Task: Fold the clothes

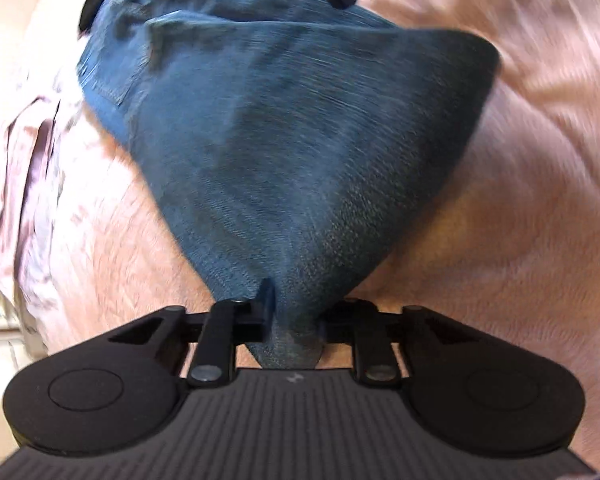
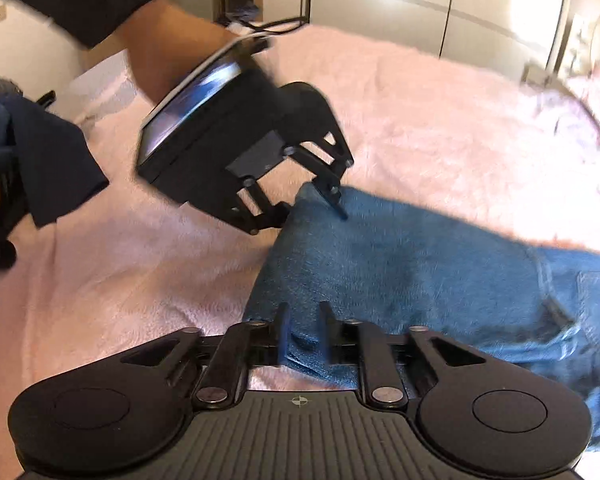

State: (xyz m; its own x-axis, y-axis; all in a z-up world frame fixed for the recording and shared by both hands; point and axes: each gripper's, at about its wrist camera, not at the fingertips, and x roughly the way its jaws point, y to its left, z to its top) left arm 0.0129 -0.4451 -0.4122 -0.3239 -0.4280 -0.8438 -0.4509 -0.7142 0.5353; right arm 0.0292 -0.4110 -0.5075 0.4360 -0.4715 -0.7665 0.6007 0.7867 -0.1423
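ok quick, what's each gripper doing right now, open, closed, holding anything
Left gripper: closed on the blue jeans.
Right gripper: closed on another corner of the jeans.

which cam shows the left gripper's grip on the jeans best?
Right wrist view: the whole left gripper shows from outside, shut on a corner of the jeans. Left wrist view shows only denim bunched between its own fingers.

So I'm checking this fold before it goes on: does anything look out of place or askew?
Nothing looks damaged or spilled. Both the left gripper and the right gripper are shut on one edge of the jeans, which lie on the pink blanket. The fabric bunches between the grips. A dark garment sits crumpled off to the side.
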